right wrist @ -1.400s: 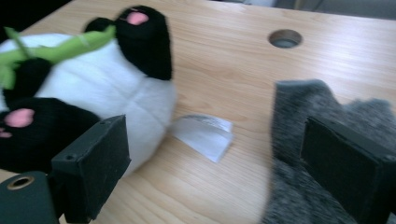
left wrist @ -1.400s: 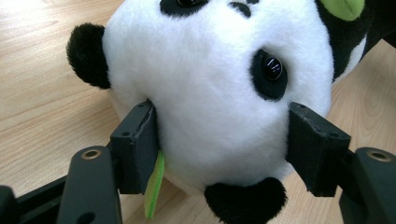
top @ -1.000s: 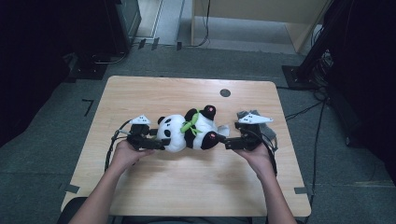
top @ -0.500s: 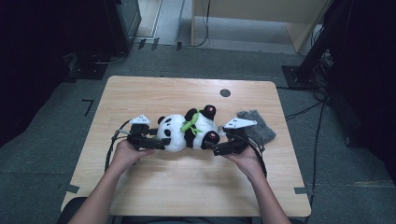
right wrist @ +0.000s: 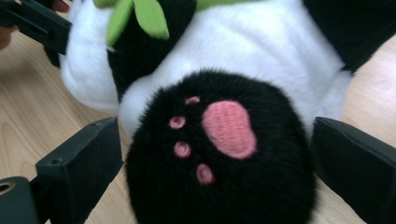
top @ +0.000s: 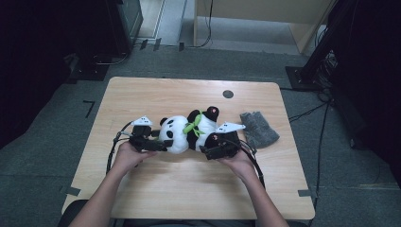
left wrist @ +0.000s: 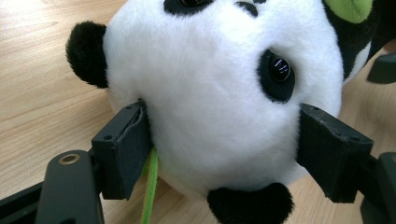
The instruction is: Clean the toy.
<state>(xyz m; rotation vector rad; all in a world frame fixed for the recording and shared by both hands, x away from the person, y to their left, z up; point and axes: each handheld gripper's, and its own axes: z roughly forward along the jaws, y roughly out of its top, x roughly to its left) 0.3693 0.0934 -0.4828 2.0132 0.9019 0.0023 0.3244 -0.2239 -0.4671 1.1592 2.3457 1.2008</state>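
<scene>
A black-and-white plush panda (top: 185, 133) with a green neck ribbon (top: 193, 126) lies on its side in the middle of the wooden table (top: 165, 94), head to the left. My left gripper (top: 162, 142) is shut on its head (left wrist: 219, 88), a pad pressing into each side of the white fur. My right gripper (top: 211, 144) is at the other end. Its jaws have just been opening and stand apart around the black foot with pink pads (right wrist: 219, 154), a thin gap on either side.
A folded grey cloth (top: 257, 128) lies on the table just right of the panda. A small round black hole (top: 228, 93) sits near the far edge. Cables trail from both grippers toward the front edge.
My right gripper has moved left and down, away from the grey cloth and up to the panda's foot. The left gripper and the panda have stayed put.
</scene>
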